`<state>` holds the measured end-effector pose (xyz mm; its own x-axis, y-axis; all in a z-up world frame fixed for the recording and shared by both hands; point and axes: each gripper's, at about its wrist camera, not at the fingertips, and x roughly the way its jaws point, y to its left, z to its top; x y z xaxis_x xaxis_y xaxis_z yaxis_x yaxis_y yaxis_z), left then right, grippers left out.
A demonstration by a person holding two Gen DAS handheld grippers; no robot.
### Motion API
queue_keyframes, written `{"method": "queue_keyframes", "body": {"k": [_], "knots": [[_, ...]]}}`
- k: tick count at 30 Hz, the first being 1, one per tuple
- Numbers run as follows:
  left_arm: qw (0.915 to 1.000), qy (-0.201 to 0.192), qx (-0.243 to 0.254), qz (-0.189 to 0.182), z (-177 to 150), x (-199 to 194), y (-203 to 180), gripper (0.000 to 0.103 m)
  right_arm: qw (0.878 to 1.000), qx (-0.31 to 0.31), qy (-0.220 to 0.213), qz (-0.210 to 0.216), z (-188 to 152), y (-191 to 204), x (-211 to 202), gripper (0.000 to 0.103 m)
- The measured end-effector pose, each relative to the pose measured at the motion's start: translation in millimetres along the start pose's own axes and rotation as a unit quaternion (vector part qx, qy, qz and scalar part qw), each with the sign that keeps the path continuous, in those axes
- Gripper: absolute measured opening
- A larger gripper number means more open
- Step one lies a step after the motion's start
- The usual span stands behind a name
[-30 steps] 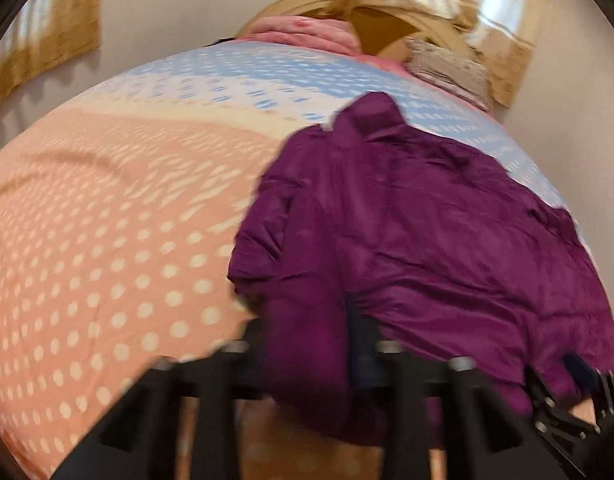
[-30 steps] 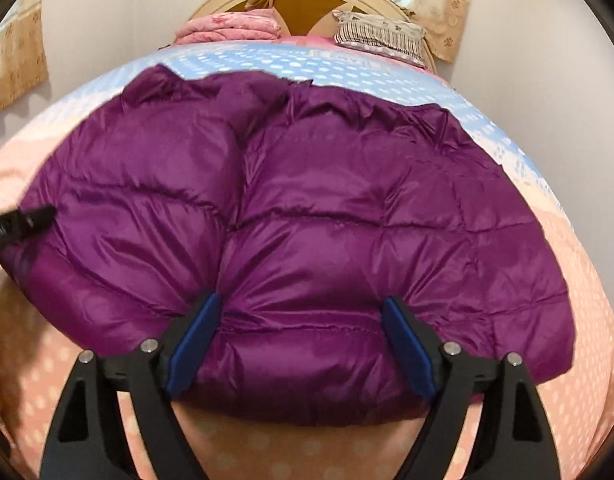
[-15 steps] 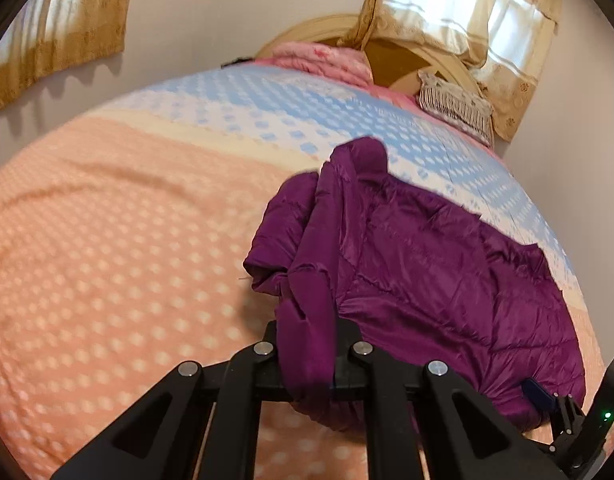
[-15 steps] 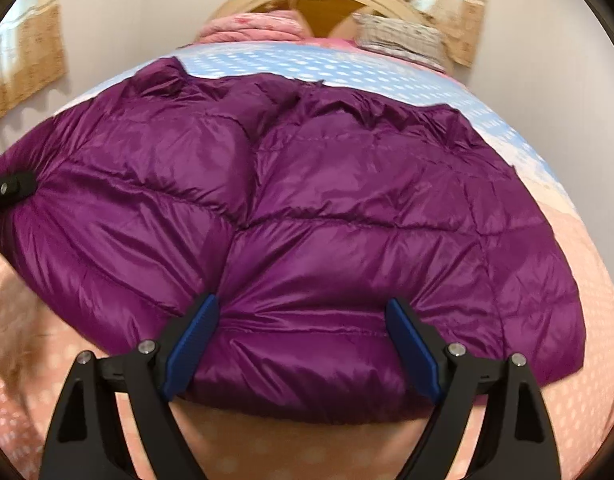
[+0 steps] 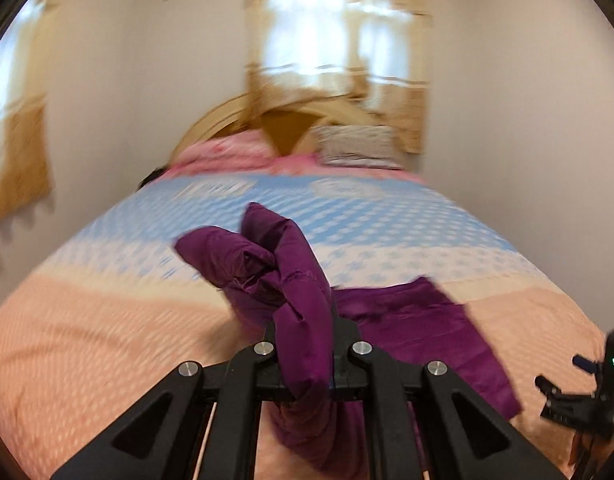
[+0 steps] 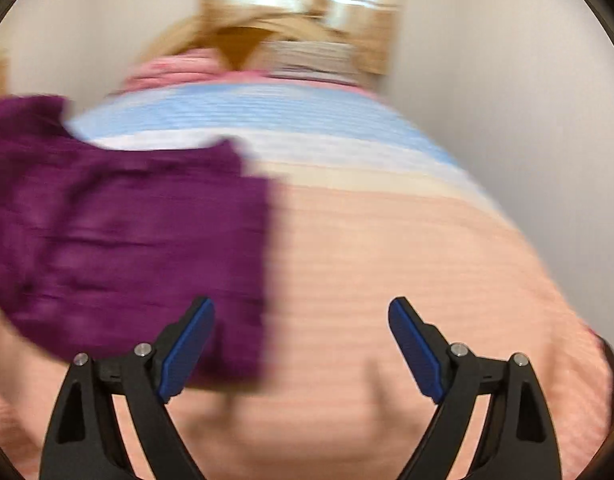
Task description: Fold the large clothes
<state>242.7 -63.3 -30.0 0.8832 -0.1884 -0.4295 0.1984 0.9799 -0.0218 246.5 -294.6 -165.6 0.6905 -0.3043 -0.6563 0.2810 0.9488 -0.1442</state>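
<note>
Left tool [image 5: 307, 360] is clamped on a bunched edge of the purple jacket [image 5: 419, 332], lifting it above the bed [image 5: 107, 340]. Right tool [image 6: 301, 348] gapes wide, holding nothing, the jacket to its left. Advice: carry the pinched edge straight across, keep it taut, and lay it flush before releasing.

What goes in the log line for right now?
left tool: shut on purple jacket | right tool: open, nothing held | bed: under jacket
</note>
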Motion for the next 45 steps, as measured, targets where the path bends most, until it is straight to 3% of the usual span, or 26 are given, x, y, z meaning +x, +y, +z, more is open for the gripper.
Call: {"method": "queue_keyframes", "body": {"k": [4,7,10,14,16,21,23,26,27,29,30,33,35,36,38,40,43,45], "knots": [[0.9958,-0.003,0.081,-0.041,3,15,-72,0.008,0.997,0.048,0.026,-0.062,-16,-69,14,0.090],[0.9856,0.006,0.152,-0.073,-15,33,-130,0.008,0.993,0.079,0.040,-0.079,-29,-99,17,0.090],[0.9726,0.038,0.208,-0.097,-48,56,-175,0.008,0.991,0.096,0.048,-0.085,-38,-115,23,0.091],[0.9507,0.070,0.290,-0.085,-97,86,-216,0.008,0.989,0.111,0.058,-0.075,-50,-121,17,0.090],[0.9405,0.061,0.328,-0.064,-116,91,-229,0.008,0.989,0.119,0.061,-0.064,-58,-125,17,0.090],[0.9321,0.051,0.355,-0.053,-122,86,-238,0.011,0.988,0.130,0.054,-0.055,-64,-125,11,0.091],[0.9306,0.050,0.359,-0.051,-115,81,-244,0.017,0.988,0.133,0.053,-0.053,-64,-125,12,0.092],[0.9300,0.037,0.360,-0.063,-107,67,-263,0.037,0.988,0.137,0.052,-0.052,-63,-125,16,0.092],[0.9282,0.027,0.366,-0.065,-104,59,-269,0.049,0.988,0.135,0.052,-0.053,-62,-125,16,0.092],[0.9241,-0.010,0.376,-0.065,-94,42,-276,0.055,0.989,0.131,0.050,-0.053,-59,-125,18,0.092],[0.9250,-0.023,0.374,-0.062,-86,34,-274,0.055,0.989,0.131,0.048,-0.052,-57,-124,17,0.092],[0.9401,-0.039,0.336,-0.044,-50,22,-254,0.064,0.990,0.132,0.039,-0.036,-39,-120,13,0.089],[0.9513,-0.047,0.305,-0.008,-25,25,-228,0.072,0.991,0.130,0.040,-0.008,-20,-110,15,0.072],[0.9558,-0.047,0.290,0.020,-14,32,-214,0.077,0.991,0.125,0.039,0.007,-7,-102,16,0.069],[0.9639,-0.031,0.253,0.078,3,53,-177,0.079,0.992,0.116,0.028,0.037,19,-81,14,0.062],[0.9694,0.005,0.204,0.136,16,82,-134,0.079,0.993,0.106,0.014,0.054,42,-61,10,0.062],[0.9738,0.050,0.120,0.187,23,119,-79,0.079,0.993,0.087,-0.017,0.084,89,-19,-2,0.062],[0.9740,0.071,0.080,0.200,23,140,-57,0.079,0.992,0.081,-0.029,0.096,114,4,-5,0.059]]}}
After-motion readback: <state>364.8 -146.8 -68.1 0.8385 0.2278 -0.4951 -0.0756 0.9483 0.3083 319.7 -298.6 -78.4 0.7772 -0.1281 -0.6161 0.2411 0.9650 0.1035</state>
